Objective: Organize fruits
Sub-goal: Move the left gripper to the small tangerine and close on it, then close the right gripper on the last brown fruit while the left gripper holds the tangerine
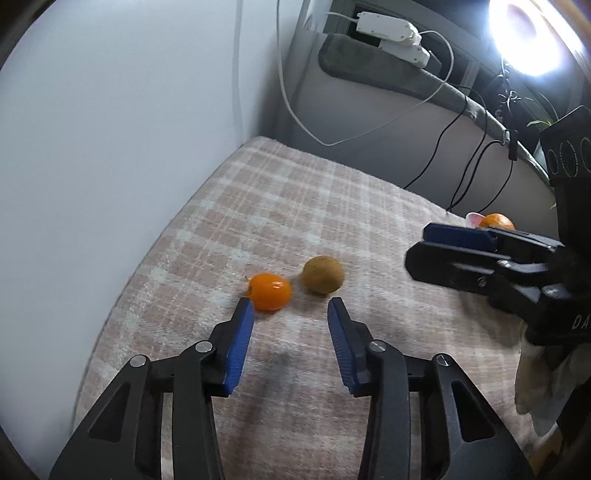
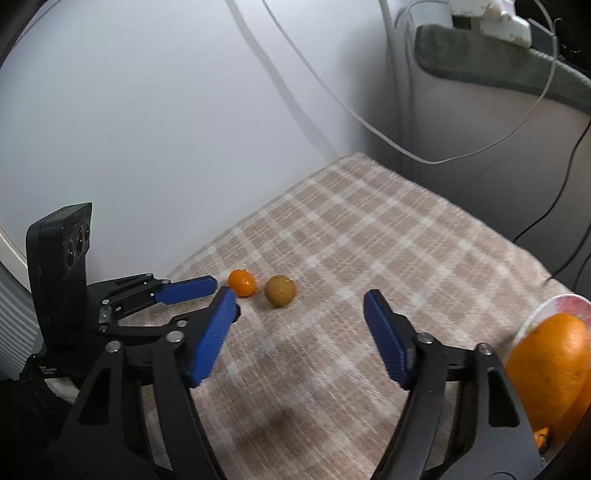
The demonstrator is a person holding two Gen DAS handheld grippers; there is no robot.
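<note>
A small orange fruit [image 1: 269, 291] and a brown round fruit [image 1: 323, 274] lie side by side on the checked cloth [image 1: 295, 206]. My left gripper [image 1: 291, 308] is open just in front of them, its left pad next to the orange fruit. Both fruits also show in the right wrist view: the orange one [image 2: 242, 283] and the brown one [image 2: 280, 291]. My right gripper [image 2: 300, 301] is open and empty, hovering to the right of them. A large orange [image 2: 550, 363] lies on a pink-white plate [image 2: 554, 306] at the right edge.
A white wall [image 1: 129, 129] borders the cloth on the left. White and black cables [image 1: 369, 125] hang behind the cloth, below a power strip [image 1: 391, 33]. A bright lamp [image 1: 524, 33] glares at the top right.
</note>
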